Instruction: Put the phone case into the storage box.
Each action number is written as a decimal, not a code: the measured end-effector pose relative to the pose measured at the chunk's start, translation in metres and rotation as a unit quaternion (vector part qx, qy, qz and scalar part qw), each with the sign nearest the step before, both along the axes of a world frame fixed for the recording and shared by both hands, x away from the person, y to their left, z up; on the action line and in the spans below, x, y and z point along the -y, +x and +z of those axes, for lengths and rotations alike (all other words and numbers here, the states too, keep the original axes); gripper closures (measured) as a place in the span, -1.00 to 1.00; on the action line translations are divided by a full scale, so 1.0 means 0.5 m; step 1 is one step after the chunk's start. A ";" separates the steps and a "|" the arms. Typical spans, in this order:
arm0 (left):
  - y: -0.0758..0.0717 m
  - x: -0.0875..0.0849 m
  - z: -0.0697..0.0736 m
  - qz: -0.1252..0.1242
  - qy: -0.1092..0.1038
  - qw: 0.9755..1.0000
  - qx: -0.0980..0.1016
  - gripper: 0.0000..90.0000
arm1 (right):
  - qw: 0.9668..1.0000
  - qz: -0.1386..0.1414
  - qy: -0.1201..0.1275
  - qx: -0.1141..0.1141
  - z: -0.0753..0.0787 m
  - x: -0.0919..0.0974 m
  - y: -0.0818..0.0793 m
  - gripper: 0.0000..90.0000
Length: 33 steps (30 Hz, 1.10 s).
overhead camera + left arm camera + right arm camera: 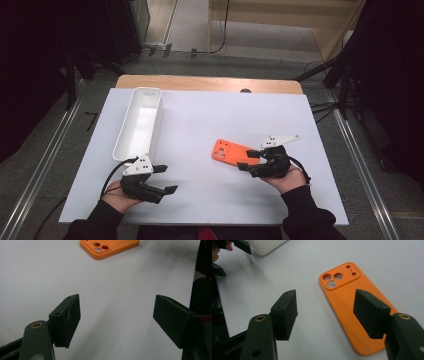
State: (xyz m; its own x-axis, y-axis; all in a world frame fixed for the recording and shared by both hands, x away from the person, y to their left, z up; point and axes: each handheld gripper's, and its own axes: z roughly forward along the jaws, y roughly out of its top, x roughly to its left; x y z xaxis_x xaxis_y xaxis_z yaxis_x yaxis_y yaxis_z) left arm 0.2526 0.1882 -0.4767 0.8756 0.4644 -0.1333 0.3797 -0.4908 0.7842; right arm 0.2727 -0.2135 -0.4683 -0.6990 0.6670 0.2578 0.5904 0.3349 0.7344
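Observation:
An orange phone case [230,151] lies flat on the white table top [200,200], right of the middle, camera cut-outs facing up. My right gripper [247,160] is just at its near right end, open, jaws pointing left. In the right gripper view the case [352,307] runs under the right jaw, and nothing is pinched between the jaws of the gripper [325,296]. My left gripper [167,179] rests open at the front left, pointing right across bare table. From the left gripper view [117,302] the case [108,247] lies far ahead.
A long white bin [139,122] stands at the back left, its near end close to my left hand; its inside looks bare. A wooden strip [210,82] edges the far side. Dark stands and cables surround the table on the floor.

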 end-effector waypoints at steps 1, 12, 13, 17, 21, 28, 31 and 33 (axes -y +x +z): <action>0.000 0.000 0.000 0.001 -0.001 1.000 0.000 -0.51 | 1.000 0.003 0.001 0.000 0.000 0.001 -0.003 -0.24; 0.000 0.000 0.000 0.000 0.000 1.000 0.000 -0.51 | 1.000 0.024 0.003 0.001 -0.008 0.012 -0.037 -0.31; 0.000 0.000 0.000 0.001 0.000 1.000 0.000 -0.51 | 1.000 0.024 0.003 -0.001 -0.009 0.013 -0.040 -0.31; 0.000 0.000 0.000 0.000 0.001 1.000 0.000 -0.51 | 1.000 0.024 0.004 0.000 -0.013 0.021 -0.052 -0.32; 0.000 0.001 0.000 0.000 0.001 1.000 0.000 -0.51 | 1.000 0.022 0.008 0.001 -0.017 0.031 -0.064 -0.33; -0.001 0.001 0.000 0.000 0.002 1.000 0.000 -0.51 | 1.000 0.016 0.012 -0.004 -0.026 0.048 -0.082 -0.34; -0.001 0.001 0.000 0.000 0.002 1.000 0.000 -0.51 | 1.000 0.015 0.014 -0.007 -0.031 0.054 -0.089 -0.34; -0.001 0.001 0.000 0.000 0.003 1.000 0.000 -0.51 | 1.000 0.012 0.016 -0.007 -0.034 0.057 -0.093 -0.35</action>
State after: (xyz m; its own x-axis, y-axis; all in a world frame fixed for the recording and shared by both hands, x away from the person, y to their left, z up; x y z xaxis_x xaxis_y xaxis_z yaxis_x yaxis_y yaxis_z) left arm 0.2524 0.1878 -0.4768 0.8752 0.4658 -0.1309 0.3802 -0.4946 0.7816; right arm 0.2261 -0.2422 -0.4852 -0.7116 0.6409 0.2881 0.5921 0.3262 0.7369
